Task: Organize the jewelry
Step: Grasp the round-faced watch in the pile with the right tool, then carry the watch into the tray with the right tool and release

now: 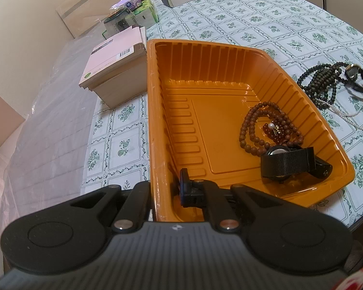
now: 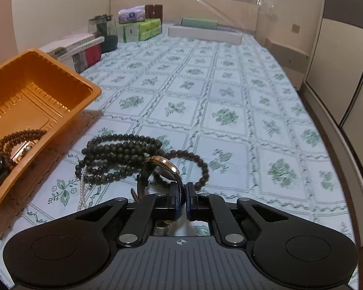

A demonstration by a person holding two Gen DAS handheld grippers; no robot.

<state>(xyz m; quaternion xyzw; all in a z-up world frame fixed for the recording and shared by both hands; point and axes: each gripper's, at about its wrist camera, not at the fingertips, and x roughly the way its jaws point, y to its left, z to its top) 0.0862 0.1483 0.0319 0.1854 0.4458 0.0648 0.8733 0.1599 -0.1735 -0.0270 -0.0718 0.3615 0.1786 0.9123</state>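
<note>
My left gripper (image 1: 165, 188) is shut on the near left rim of the orange plastic tray (image 1: 152, 120). The tray holds a brown bead necklace (image 1: 251, 130), a small red bead piece with a pearl (image 1: 276, 130) and a black watch (image 1: 288, 160). My right gripper (image 2: 181, 198) is shut on the strap of a gold-rimmed watch (image 2: 165, 166) that rests on the tablecloth. Dark bead strands (image 2: 118, 154) and a thin pearl strand (image 2: 82, 191) lie beside it, right of the tray (image 2: 84, 96). The dark beads (image 1: 321, 79) also show in the left wrist view.
A flowered tablecloth (image 2: 230, 96) covers the table. A stack of flat boxes (image 1: 116, 65) stands against the tray's far left side. Tissue packs (image 2: 138, 24), a glass jar (image 2: 102, 29) and long flat boxes (image 2: 203, 31) line the back. The table edge curves at right (image 2: 326, 130).
</note>
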